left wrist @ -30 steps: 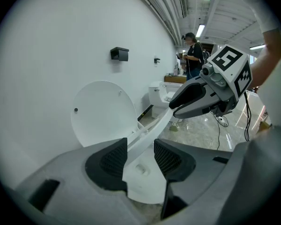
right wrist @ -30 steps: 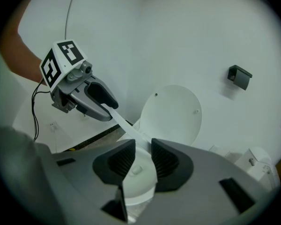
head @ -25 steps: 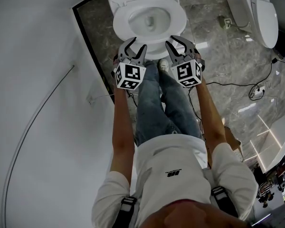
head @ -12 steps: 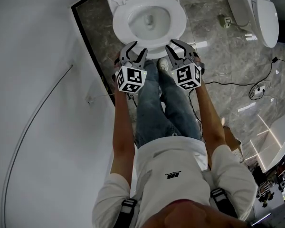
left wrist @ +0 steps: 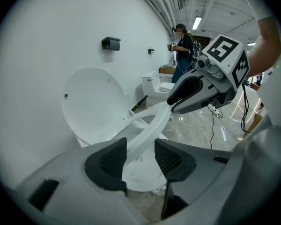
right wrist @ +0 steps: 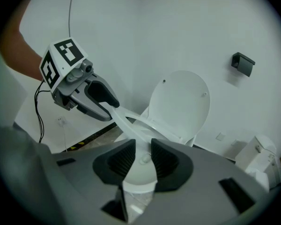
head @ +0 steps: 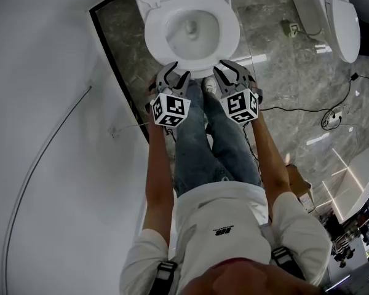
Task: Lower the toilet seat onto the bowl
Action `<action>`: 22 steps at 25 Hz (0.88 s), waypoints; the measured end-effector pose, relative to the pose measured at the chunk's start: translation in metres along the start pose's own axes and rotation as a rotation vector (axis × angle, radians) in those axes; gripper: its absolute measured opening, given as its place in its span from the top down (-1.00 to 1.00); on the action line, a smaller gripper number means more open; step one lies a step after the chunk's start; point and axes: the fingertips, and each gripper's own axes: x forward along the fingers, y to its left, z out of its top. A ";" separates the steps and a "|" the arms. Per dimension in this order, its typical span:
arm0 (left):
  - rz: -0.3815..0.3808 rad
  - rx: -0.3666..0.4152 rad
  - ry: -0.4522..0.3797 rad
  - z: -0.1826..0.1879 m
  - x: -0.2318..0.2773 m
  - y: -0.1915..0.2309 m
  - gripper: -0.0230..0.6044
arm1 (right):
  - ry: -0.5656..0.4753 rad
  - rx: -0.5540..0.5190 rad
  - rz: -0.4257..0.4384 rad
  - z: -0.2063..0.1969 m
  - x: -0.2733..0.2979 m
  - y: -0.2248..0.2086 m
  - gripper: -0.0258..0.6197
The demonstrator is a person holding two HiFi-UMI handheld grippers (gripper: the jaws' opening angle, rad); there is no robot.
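Step in hand, as judged: easing the toilet seat (left wrist: pixel 147 130) down onto the bowl (head: pixel 190 26). Recommend lowering both sides at one pace and keeping level across the front rim, to spare the rear mounting any twist. Recommend releasing only once settled flat on the porcelain, never dropping from a height. Advise watching for slip on the glossy plastic.

Left gripper (left wrist: pixel 140 159): found straddling the front rim toward the left, spread wide and just opened a shade further. Even so, seemingly touching the rim with both pads (left wrist: pixel 113 159). Right gripper (right wrist: pixel 143 161): found pinching the same rim toward the right, closed narrowly onto it.

Toilet seat: seen slanting up from the rear, clear of the bowl at the front, passing between both sets of jaws. Lid (left wrist: pixel 91 102): upright against the wall (left wrist: pixel 37 55), well apart from the seat's front.
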 end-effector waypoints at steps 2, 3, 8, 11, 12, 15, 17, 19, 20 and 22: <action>-0.005 0.000 0.005 -0.005 0.001 -0.003 0.33 | 0.005 0.001 0.007 -0.004 0.001 0.003 0.58; -0.007 0.000 0.008 -0.007 0.001 -0.004 0.33 | 0.007 0.002 0.011 -0.005 0.001 0.005 0.58; -0.019 0.005 0.028 -0.015 0.004 -0.012 0.32 | 0.021 0.017 0.021 -0.015 0.003 0.010 0.60; -0.029 0.006 0.038 -0.020 0.006 -0.016 0.31 | 0.030 0.026 0.027 -0.021 0.004 0.013 0.61; -0.033 0.005 0.041 -0.023 0.007 -0.018 0.31 | 0.033 0.028 0.028 -0.023 0.004 0.015 0.61; -0.044 0.002 0.049 -0.029 0.009 -0.022 0.30 | 0.043 0.033 0.034 -0.028 0.006 0.019 0.62; -0.053 -0.002 0.055 -0.033 0.011 -0.025 0.30 | 0.052 0.038 0.038 -0.033 0.008 0.021 0.63; -0.066 -0.014 0.058 -0.037 0.012 -0.029 0.28 | 0.061 0.045 0.043 -0.038 0.008 0.023 0.63; -0.073 -0.024 0.058 -0.039 0.013 -0.031 0.28 | 0.066 0.049 0.046 -0.041 0.009 0.025 0.64; -0.083 -0.044 0.059 -0.044 0.014 -0.034 0.27 | 0.076 0.054 0.049 -0.046 0.011 0.028 0.65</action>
